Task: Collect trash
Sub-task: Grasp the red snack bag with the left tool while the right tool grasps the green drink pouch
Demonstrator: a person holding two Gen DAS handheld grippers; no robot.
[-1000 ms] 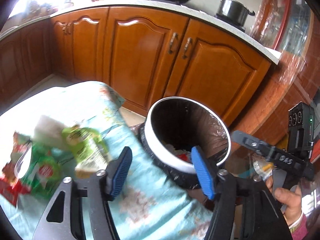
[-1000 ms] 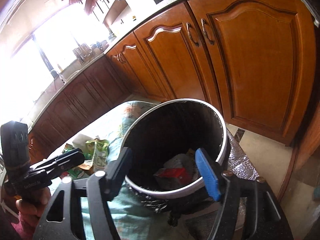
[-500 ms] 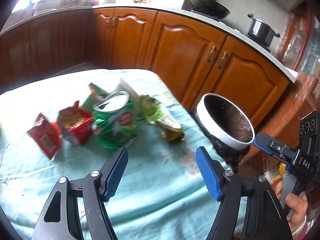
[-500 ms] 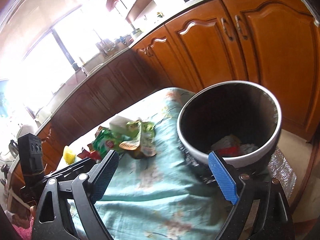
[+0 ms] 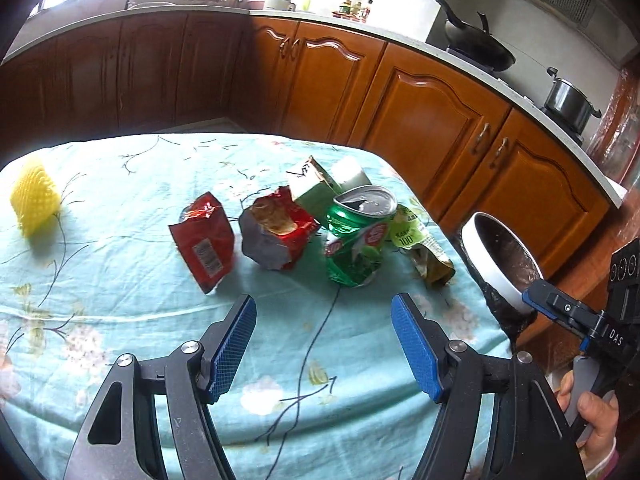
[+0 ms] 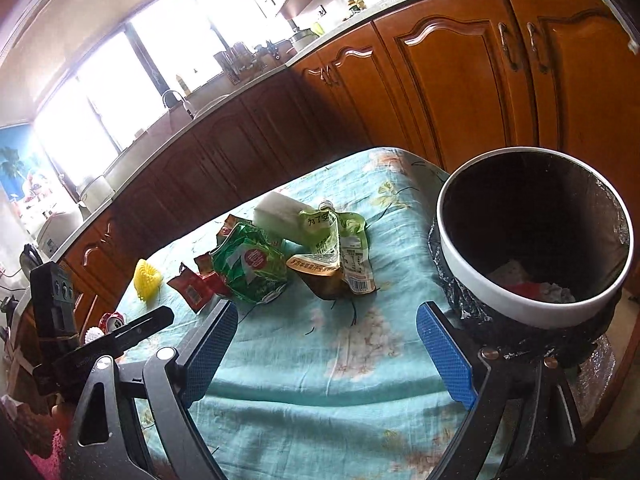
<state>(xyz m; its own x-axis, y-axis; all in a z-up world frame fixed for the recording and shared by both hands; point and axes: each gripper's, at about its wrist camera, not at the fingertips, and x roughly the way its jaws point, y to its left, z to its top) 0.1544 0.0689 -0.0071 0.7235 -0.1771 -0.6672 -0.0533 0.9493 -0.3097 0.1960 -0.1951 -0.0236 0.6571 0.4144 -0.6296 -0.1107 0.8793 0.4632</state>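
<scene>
Trash lies in a cluster on the table's teal flowered cloth (image 5: pixel 120 320): a red snack packet (image 5: pixel 202 240), a torn red chip bag (image 5: pixel 276 236), a crushed green can (image 5: pixel 358 240) (image 6: pixel 250 266), a green drink pouch (image 5: pixel 420 244) (image 6: pixel 340 252) and a green-white carton (image 5: pixel 316 188). A white-rimmed bin (image 6: pixel 532 236) (image 5: pixel 496 256) with a black liner stands off the table's right edge, trash inside. My left gripper (image 5: pixel 324 344) is open and empty, just short of the can. My right gripper (image 6: pixel 324 356) is open and empty over the cloth beside the bin.
A yellow mesh thing (image 5: pixel 34 200) (image 6: pixel 147 280) lies at the table's far left. Wooden kitchen cabinets (image 5: pixel 420 112) run behind the table and bin. A wok (image 5: pixel 480 44) and a pot (image 5: pixel 568 100) sit on the stove counter.
Both grippers have swung left from over the bin and pulled back over the table. The trash cluster has come into full view of the left gripper. Both stayed open.
</scene>
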